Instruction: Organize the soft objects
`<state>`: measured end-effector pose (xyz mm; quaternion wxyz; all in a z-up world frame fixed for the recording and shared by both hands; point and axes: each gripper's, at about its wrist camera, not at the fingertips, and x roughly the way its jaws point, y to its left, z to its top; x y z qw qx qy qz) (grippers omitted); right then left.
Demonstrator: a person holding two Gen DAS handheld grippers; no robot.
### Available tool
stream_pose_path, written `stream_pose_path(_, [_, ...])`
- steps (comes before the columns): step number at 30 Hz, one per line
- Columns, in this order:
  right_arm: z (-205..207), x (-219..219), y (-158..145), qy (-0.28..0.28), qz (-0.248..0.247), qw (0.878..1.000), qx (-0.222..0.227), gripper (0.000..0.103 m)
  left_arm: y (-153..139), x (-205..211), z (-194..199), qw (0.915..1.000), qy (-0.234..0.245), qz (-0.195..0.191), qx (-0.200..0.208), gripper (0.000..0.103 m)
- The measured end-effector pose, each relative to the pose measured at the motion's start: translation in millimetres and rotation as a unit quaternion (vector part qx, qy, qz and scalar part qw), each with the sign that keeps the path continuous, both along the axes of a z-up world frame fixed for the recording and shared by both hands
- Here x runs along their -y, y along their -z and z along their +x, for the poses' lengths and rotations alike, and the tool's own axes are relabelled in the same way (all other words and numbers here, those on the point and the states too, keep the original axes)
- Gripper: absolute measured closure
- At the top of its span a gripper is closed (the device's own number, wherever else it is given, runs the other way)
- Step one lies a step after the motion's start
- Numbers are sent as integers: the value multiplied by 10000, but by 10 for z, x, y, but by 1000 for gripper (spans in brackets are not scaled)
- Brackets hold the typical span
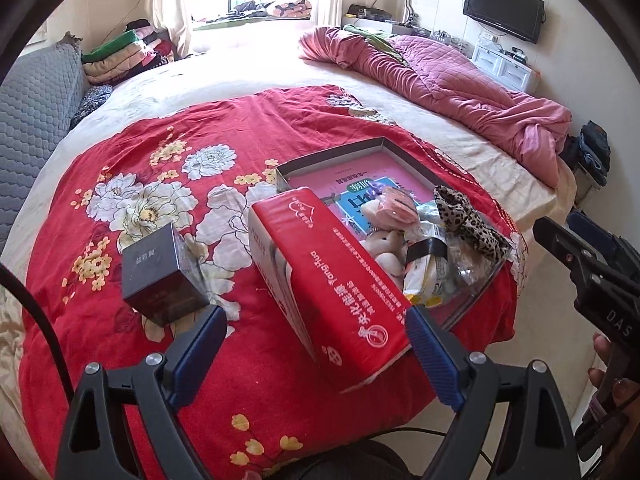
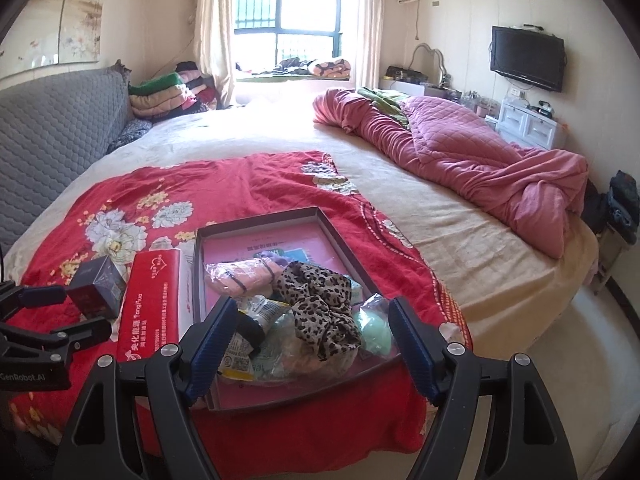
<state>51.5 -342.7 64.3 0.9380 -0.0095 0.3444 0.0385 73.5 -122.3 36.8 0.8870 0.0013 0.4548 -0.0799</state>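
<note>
The left gripper (image 1: 316, 344) has its fingers spread, empty, over the red tissue pack (image 1: 332, 280). The right gripper (image 2: 310, 338) is likewise spread and empty. Soft items, including the leopard-print cloth (image 2: 320, 312), lie in the tray (image 2: 340, 236) at 12 o'clock from it.

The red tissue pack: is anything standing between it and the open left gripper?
Nothing visible does. The red tissue pack lies on the red floral cover, its near end just ahead of the open left gripper and toward the right finger. The dark box stands to its left, and the tray of soft things to its right.
</note>
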Motion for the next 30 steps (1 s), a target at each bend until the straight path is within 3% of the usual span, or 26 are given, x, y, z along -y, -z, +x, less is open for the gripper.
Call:
stream_pose_path(17, [-802, -424, 213, 490, 298, 9980, -269, 24, 129, -254, -545, 9993, -364, -17, -13, 13])
stream_pose_path(30, [-886, -479, 239, 568, 282, 9976, -289, 24, 168, -286, -648, 9992, -402, 17, 6, 13])
